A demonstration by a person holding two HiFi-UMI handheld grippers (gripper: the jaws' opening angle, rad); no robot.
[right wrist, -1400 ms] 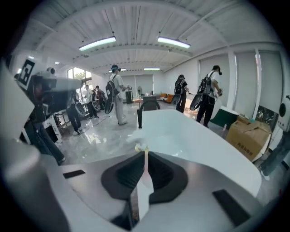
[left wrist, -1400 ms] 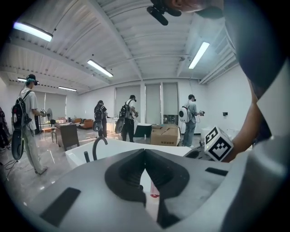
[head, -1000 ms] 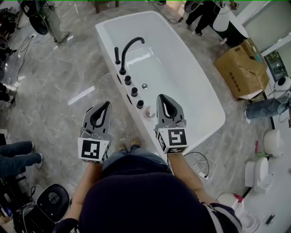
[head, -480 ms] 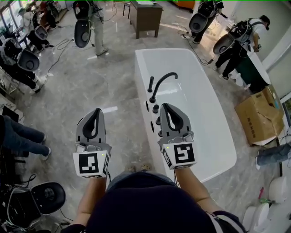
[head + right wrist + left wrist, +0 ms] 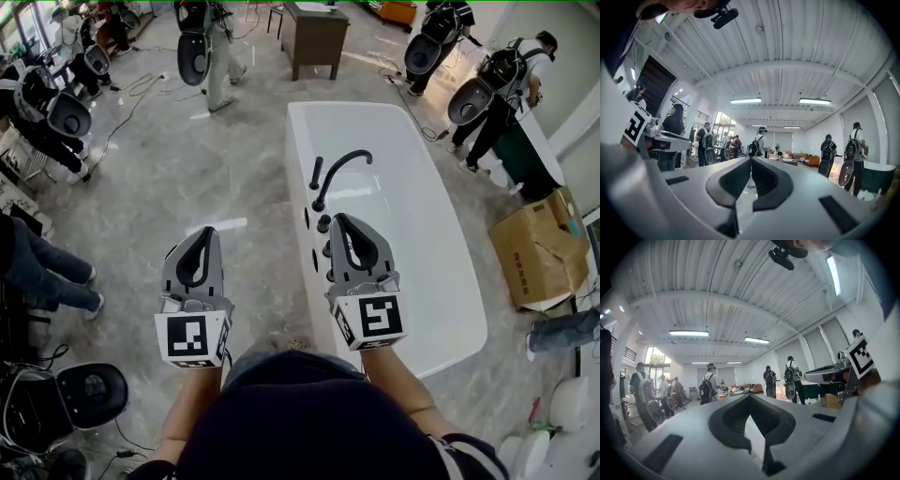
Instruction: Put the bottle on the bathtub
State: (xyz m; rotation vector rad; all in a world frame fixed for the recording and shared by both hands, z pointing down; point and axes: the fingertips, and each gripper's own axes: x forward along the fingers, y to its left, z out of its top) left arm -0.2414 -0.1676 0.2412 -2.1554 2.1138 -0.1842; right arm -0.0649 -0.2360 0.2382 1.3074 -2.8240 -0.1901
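Observation:
The white bathtub (image 5: 466,309) stretches away ahead on the right, with a black curved faucet (image 5: 339,161) and black knobs (image 5: 323,223) on its near-left rim. My right gripper (image 5: 340,218) hangs over that rim by the knobs, shut and empty. My left gripper (image 5: 207,232) is over the grey floor left of the tub, also shut with nothing in it. No bottle shows in any view. Both gripper views look level across the room: the left gripper (image 5: 749,396) and right gripper (image 5: 751,159) have their jaw tips pressed together.
A cardboard box (image 5: 536,246) lies right of the tub. Several people with backpack rigs stand at the back, near a dark wooden cabinet (image 5: 314,37). A person's legs (image 5: 47,272) and a black round device (image 5: 86,394) are at the left, with cables on the floor.
The head view has lifted and swung, so the tub now runs straight ahead. A small pinkish object seen on the rim a second ago is now covered by the right gripper. Both grippers stay shut.

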